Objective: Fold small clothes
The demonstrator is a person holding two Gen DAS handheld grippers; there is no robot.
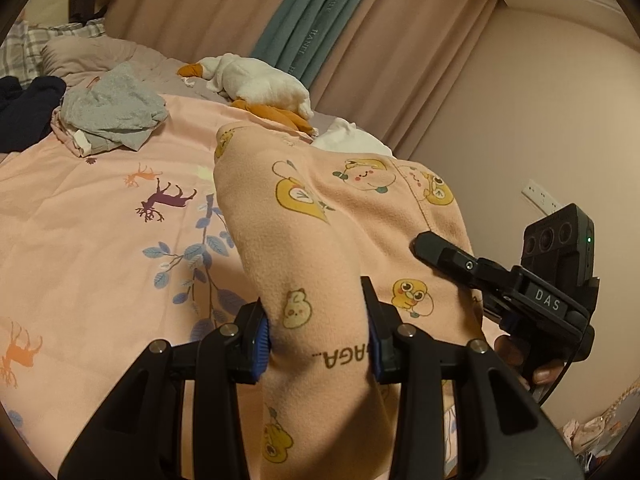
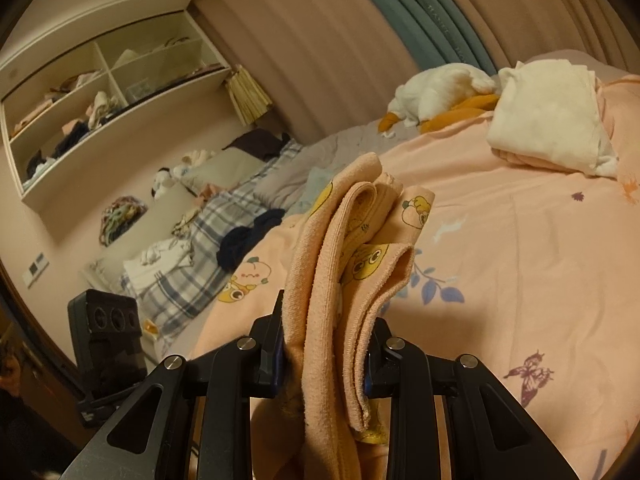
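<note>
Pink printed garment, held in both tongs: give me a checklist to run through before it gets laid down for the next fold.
1. Left tongs gripping the pink printed garment: ok.
2. Right tongs gripping its bunched layers: ok.
3. Garment spread flat between the tongs: not ok, it sags and folds over.
4. Bare stretch of bedspread ahead: ok.
5. Folded white pile and plush goose clear of the landing spot: ok.
6. Lower hem hanging free: cannot tell.

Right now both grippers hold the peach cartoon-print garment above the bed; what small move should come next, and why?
Probably lower it onto the bedspread and lay it flat. The left gripper and right gripper both clamp bunched folds of the garment, which hangs off the bed.
</note>
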